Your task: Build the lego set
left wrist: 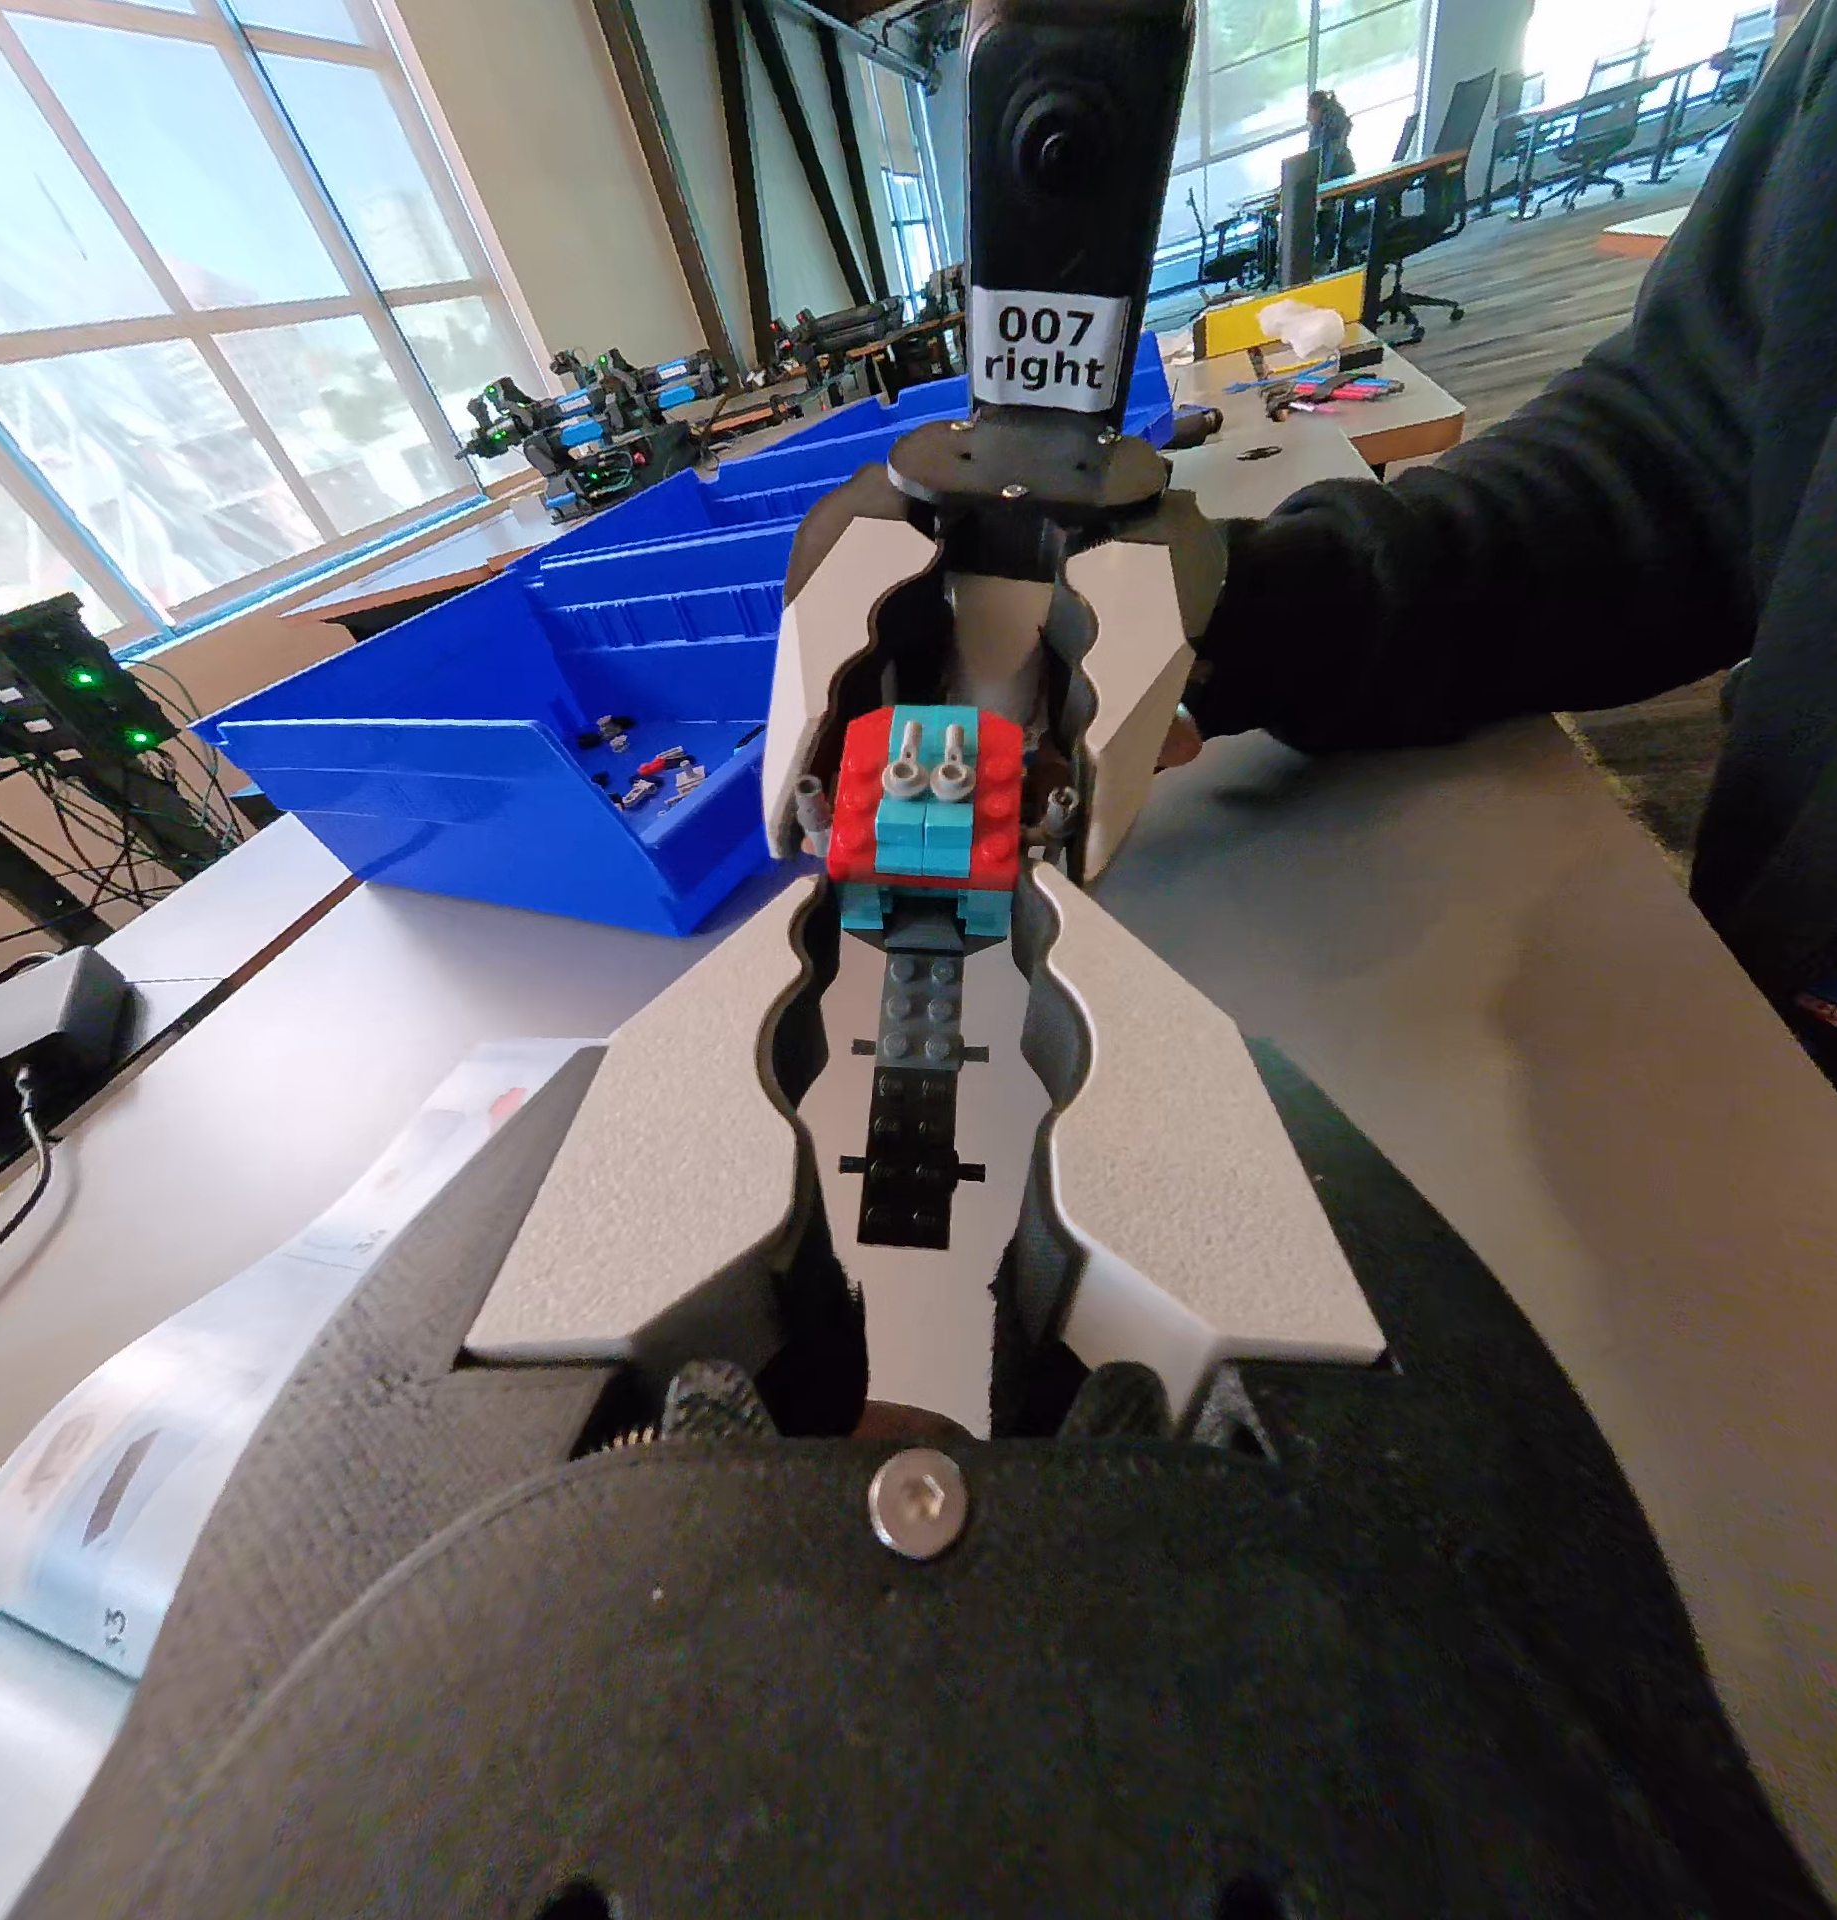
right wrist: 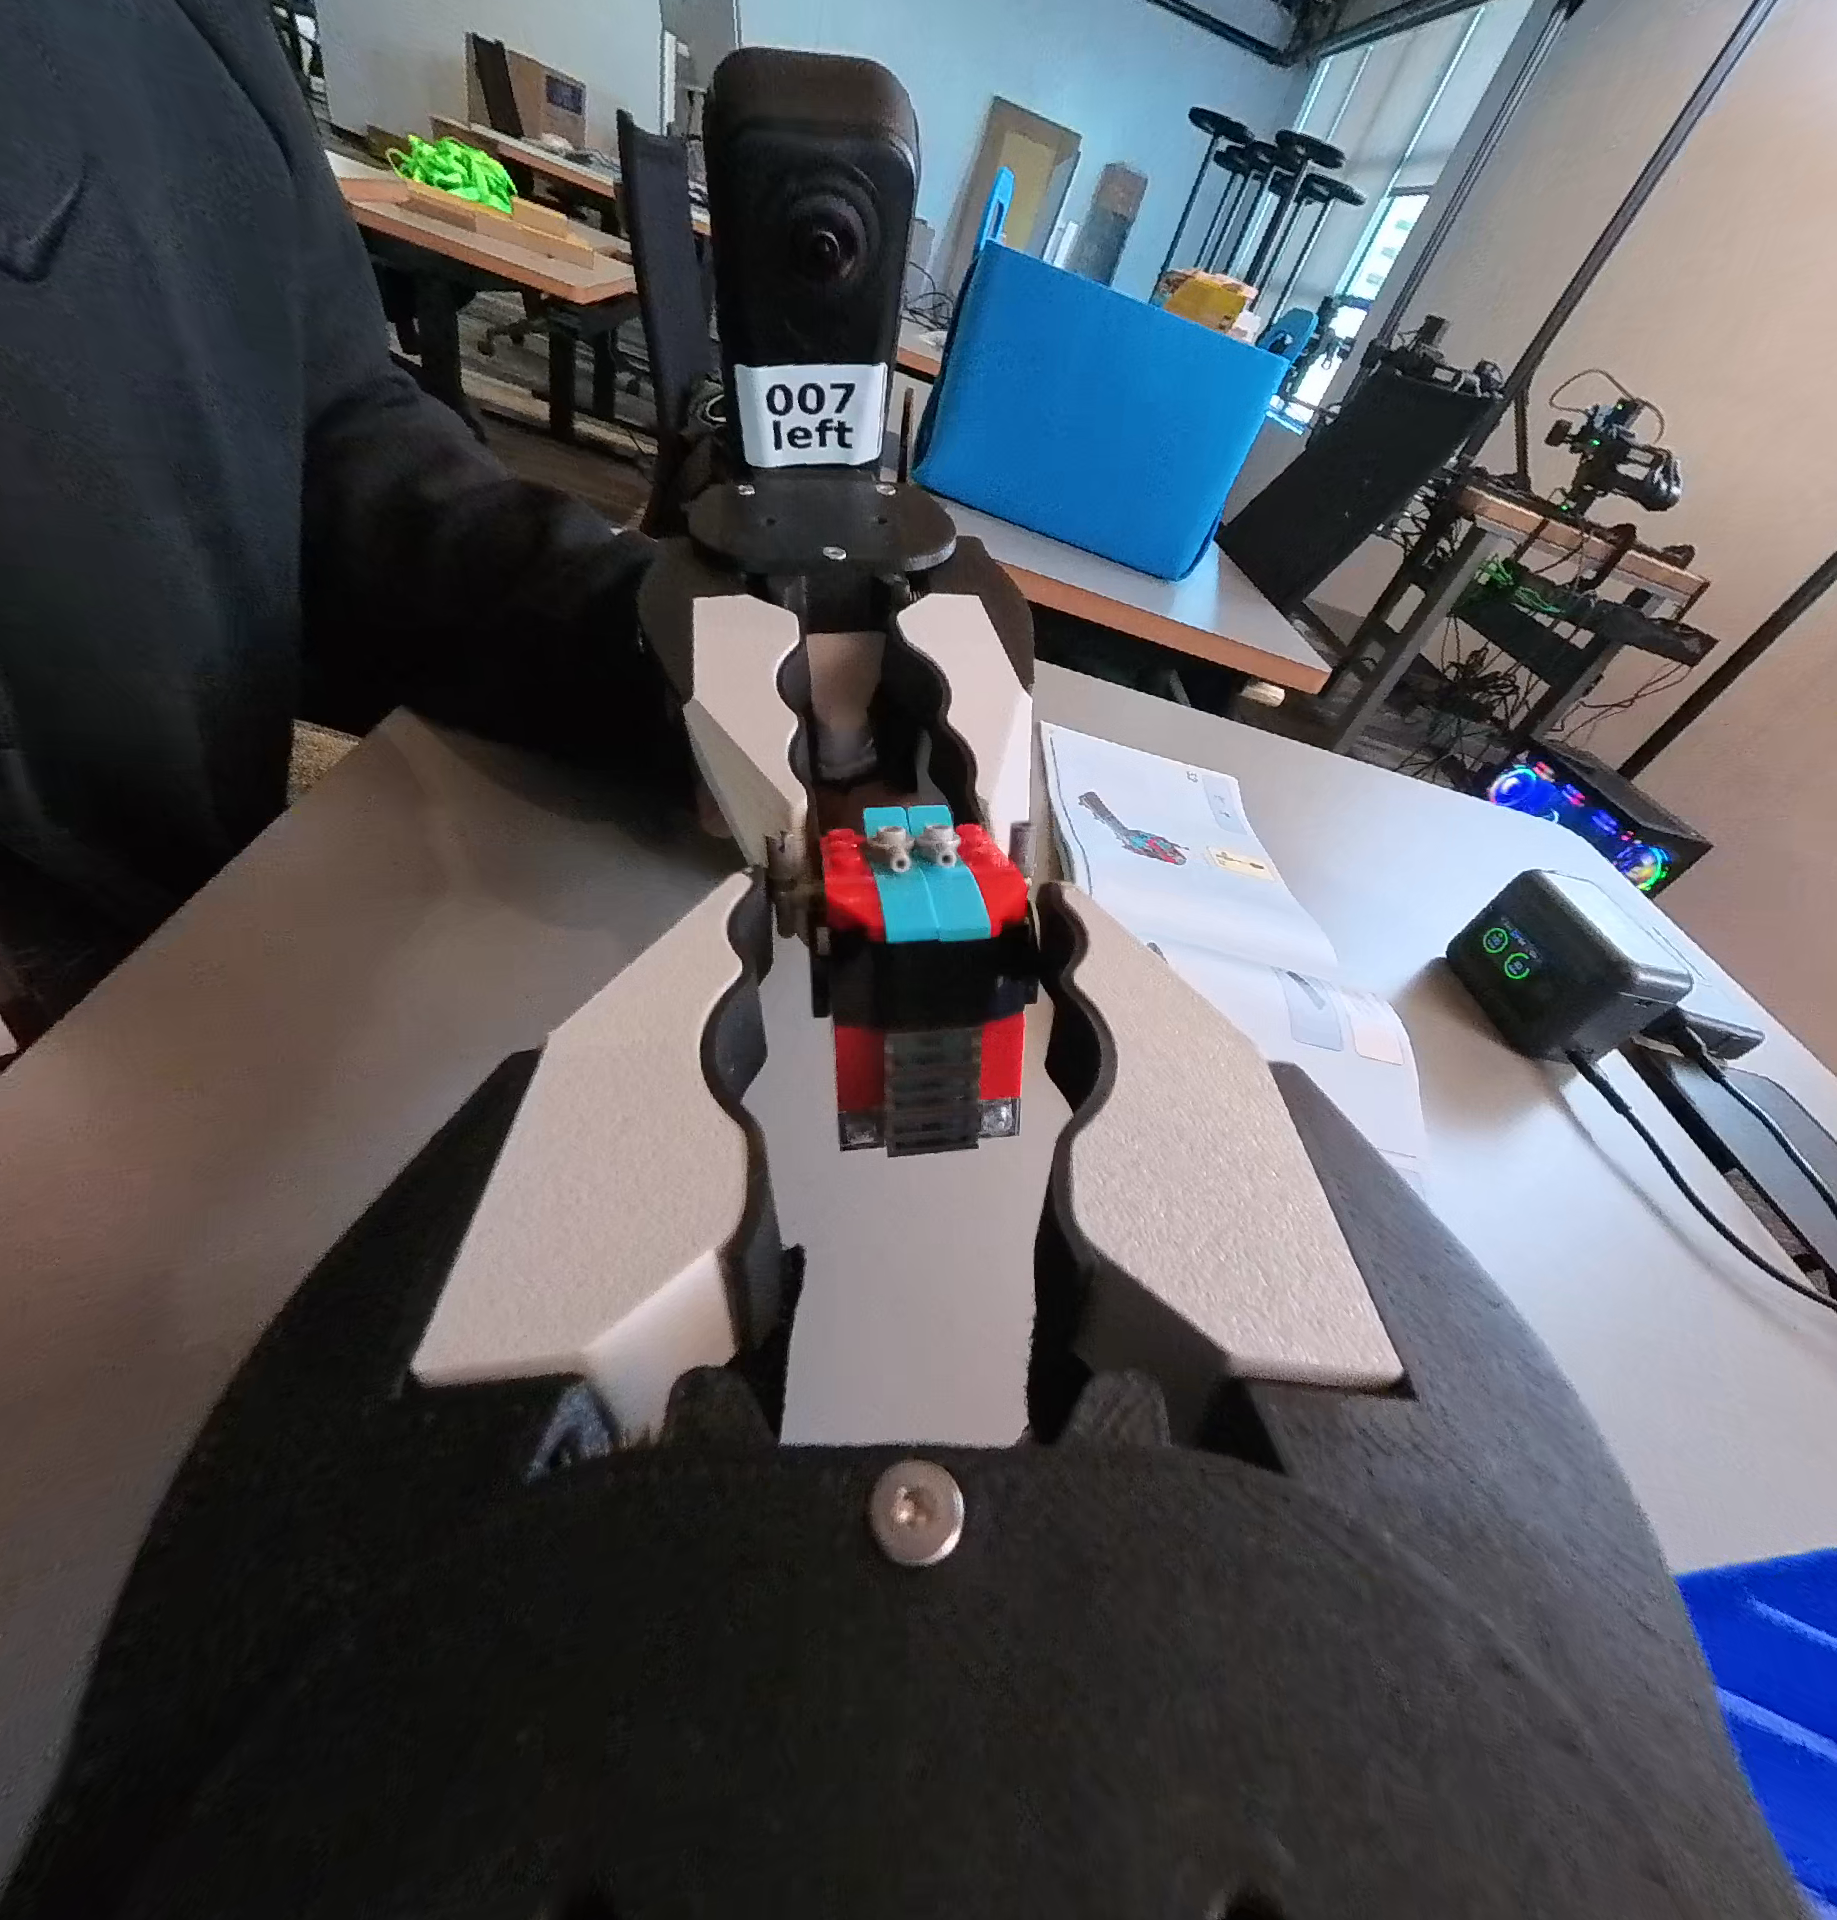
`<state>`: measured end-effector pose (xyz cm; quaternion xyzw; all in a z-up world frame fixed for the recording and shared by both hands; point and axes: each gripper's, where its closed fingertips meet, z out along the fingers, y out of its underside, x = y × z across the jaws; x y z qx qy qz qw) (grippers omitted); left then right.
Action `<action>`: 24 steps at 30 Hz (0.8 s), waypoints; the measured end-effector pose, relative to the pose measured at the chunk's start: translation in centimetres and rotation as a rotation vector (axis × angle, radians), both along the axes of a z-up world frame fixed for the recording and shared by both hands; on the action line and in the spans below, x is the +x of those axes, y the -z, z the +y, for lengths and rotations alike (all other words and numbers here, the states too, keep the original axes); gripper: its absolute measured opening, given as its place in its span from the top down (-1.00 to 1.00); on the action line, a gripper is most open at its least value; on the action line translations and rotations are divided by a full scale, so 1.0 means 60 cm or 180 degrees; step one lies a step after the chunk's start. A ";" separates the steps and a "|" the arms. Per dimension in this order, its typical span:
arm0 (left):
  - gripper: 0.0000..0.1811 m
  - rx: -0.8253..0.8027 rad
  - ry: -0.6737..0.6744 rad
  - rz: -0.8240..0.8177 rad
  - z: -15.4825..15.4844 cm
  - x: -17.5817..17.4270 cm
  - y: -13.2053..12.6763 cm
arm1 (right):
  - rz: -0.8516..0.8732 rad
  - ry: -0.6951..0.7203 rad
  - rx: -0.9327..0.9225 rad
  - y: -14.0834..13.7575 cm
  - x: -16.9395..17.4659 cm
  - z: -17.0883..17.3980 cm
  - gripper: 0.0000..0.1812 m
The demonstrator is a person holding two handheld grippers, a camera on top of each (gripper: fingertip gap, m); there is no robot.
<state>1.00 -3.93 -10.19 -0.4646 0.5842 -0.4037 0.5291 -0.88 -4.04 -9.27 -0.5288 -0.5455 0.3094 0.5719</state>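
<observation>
Lego truck [left wrist: 926,821] held above table [left wrist: 1413,987] between both grippers — left gripper [left wrist: 924,894] clamped on cab's rear, right gripper [right wrist: 898,904] clamped opposite (steadying for next brick); blue bin [left wrist: 457,769] nearby.

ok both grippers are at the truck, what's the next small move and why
Probably ease the right gripper off the truck and reach to the blue bin for a piece: both grippers crowd the cab, the left gripper at its rear, the chassis studs are bare, and loose pieces lie in the bin. Which one actually clamps is unclear, so check first.
</observation>
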 end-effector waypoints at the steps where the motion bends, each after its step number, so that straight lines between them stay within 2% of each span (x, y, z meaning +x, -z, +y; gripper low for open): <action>1: 0.64 -0.0005 -0.0013 0.0002 0.001 0.000 0.000 | 0.0001 0.0015 0.0003 0.000 0.001 0.001 0.43; 15: 0.64 -0.0181 -0.0055 -0.0001 0.003 0.003 0.004 | 0.0039 -0.0064 -0.0156 0.005 0.006 0.005 0.45; 24: 0.64 -0.0097 -0.0049 0.0005 0.002 0.001 0.005 | 0.0013 -0.0074 -0.0199 0.006 0.005 0.004 0.46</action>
